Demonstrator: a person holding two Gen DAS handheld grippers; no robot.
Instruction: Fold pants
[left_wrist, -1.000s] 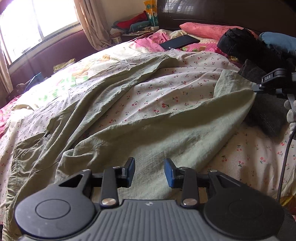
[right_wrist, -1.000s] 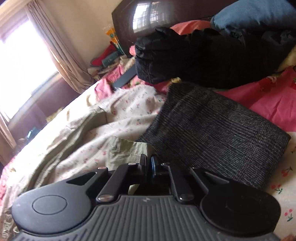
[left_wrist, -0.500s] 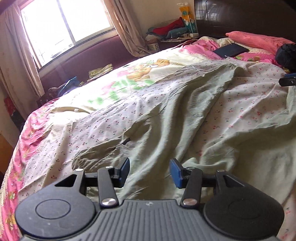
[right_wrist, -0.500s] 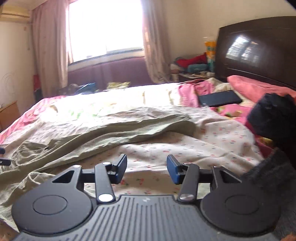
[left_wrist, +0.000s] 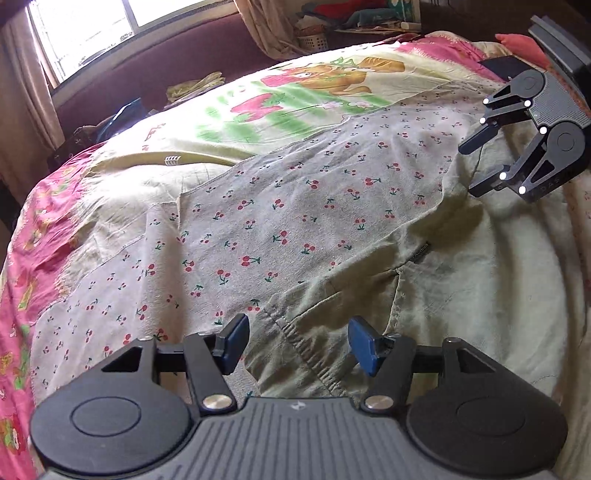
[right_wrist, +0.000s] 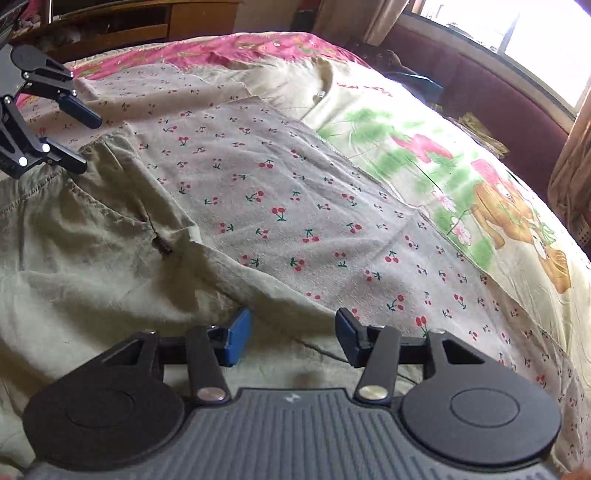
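Olive-green pants (left_wrist: 461, 280) lie spread on the bed over a cherry-print sheet (left_wrist: 280, 206). My left gripper (left_wrist: 297, 343) is open, its blue pads either side of the gathered waistband edge (left_wrist: 310, 354). My right gripper (right_wrist: 291, 336) is open just above the pants' long edge (right_wrist: 110, 266) further along. Each gripper shows in the other's view: the right one (left_wrist: 480, 166) at the upper right, the left one (right_wrist: 79, 140) at the upper left, both open over the pants' edge.
A cartoon-print cover (left_wrist: 295, 96) and pink bedding (left_wrist: 37, 236) lie beyond the cherry sheet. A maroon window seat (right_wrist: 491, 96) and curtains (right_wrist: 572, 166) stand past the bed. A wooden cabinet (right_wrist: 147, 22) stands at the bed's foot.
Both grippers swung round from facing the headboard to looking across the bed. The right gripper, shut a second ago, is open. Both have dropped close to the pants' edge.
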